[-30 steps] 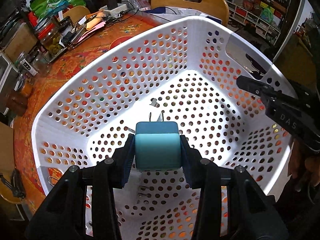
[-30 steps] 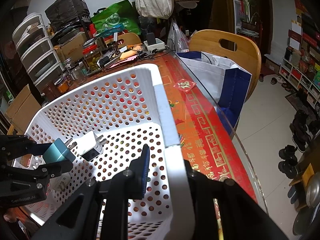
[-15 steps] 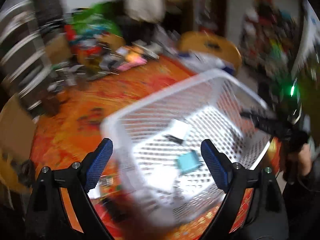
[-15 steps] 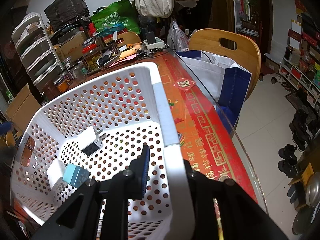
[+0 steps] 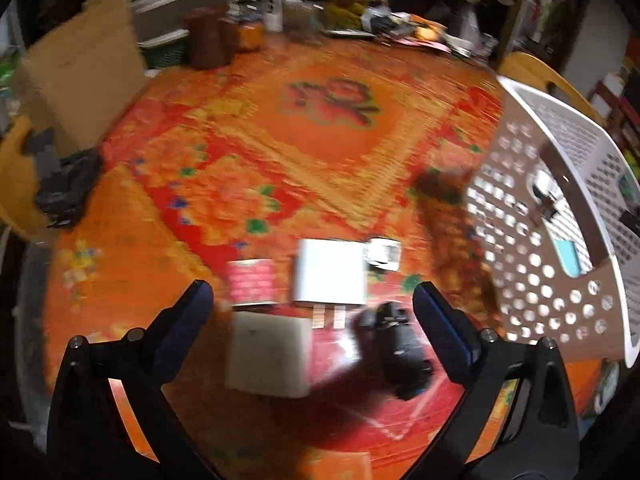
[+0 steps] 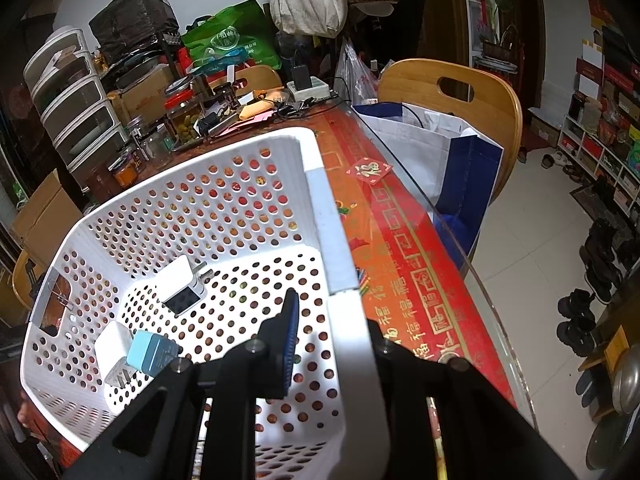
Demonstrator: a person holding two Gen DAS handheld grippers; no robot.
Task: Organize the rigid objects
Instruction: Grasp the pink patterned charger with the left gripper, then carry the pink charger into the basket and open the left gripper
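My right gripper (image 6: 332, 320) is shut on the near rim of the white perforated basket (image 6: 332, 240). Inside the basket lie a teal charger (image 6: 152, 352), a white plug (image 6: 114, 348) and a white adapter (image 6: 180, 284). In the blurred left wrist view, my left gripper (image 5: 312, 290) hangs over the orange tablecloth to the left of the basket (image 5: 540, 264). Its jaws are opening wide, pressing on nothing. Below them on the table lie a white charger (image 5: 330, 274), a pale square block (image 5: 270, 356), a pink box (image 5: 252, 282) and a black object (image 5: 400, 352).
A small white item (image 5: 384, 254) lies beyond the white charger. Jars and clutter (image 6: 176, 128) crowd the far end of the table. A wooden chair (image 6: 452, 96) with a white and blue bag (image 6: 448, 160) stands by the table's glass edge. A cardboard box (image 5: 80, 80) stands at the far left.
The left gripper let go of the teal charger, which now lies in the basket. It then swung out to the left over the loose items on the table, jaws spread wide. The right gripper stayed put.
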